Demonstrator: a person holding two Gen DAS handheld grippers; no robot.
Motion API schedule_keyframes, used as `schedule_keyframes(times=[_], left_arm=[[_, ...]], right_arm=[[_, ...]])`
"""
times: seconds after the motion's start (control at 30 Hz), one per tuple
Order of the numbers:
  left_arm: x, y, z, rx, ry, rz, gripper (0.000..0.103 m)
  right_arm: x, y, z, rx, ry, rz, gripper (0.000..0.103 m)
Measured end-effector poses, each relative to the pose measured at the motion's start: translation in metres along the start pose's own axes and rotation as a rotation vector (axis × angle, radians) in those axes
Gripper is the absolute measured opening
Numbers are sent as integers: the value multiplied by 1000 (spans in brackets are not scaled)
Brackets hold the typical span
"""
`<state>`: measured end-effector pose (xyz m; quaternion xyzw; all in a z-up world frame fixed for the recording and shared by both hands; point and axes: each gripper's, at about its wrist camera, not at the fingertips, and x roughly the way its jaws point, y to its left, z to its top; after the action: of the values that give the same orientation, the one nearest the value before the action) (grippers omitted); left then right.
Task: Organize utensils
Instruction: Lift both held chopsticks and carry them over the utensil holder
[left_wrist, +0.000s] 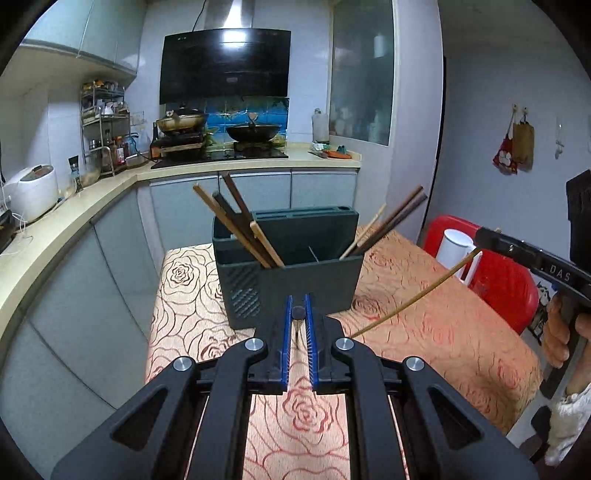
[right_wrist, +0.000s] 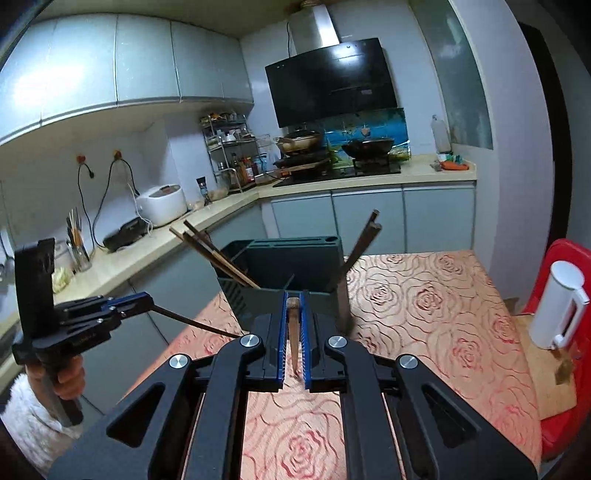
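Chopsticks (left_wrist: 297, 314) (right_wrist: 293, 325) pinched endwise in both grippers (left_wrist: 298, 321) (right_wrist: 293, 325), facing the holder (left_wrist: 291, 258).

— Position of the utensil holder (left_wrist: 291, 273)?
— On the table (left_wrist: 424, 314), ahead of both grippers. One chopstick bundle (left_wrist: 236, 225) stands in its left compartment, another (left_wrist: 384, 225) in its right.

— The grippers?
— Left gripper (left_wrist: 298, 314) just before the holder, clamping a chopstick (right_wrist: 192, 322). Right gripper (right_wrist: 293, 310) alongside, clamping another (left_wrist: 413, 295).

— Surroundings?
— Counter (left_wrist: 55, 236) left, stove (left_wrist: 221, 153) behind, chair (left_wrist: 491, 269) and kettle (left_wrist: 456, 251) right.
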<state>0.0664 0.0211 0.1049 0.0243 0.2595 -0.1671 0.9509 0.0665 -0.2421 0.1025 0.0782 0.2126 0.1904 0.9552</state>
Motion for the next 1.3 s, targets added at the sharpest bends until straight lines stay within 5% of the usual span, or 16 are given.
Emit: schedule_keyframes(times=[0.8, 1.3], left_arm=[[5, -7, 117, 23, -32, -28, 7], [30, -21, 189, -10, -124, 52, 7]], right_arm=[[21, 23, 122, -92, -118, -27, 7], [53, 9, 162, -68, -168, -87, 7]])
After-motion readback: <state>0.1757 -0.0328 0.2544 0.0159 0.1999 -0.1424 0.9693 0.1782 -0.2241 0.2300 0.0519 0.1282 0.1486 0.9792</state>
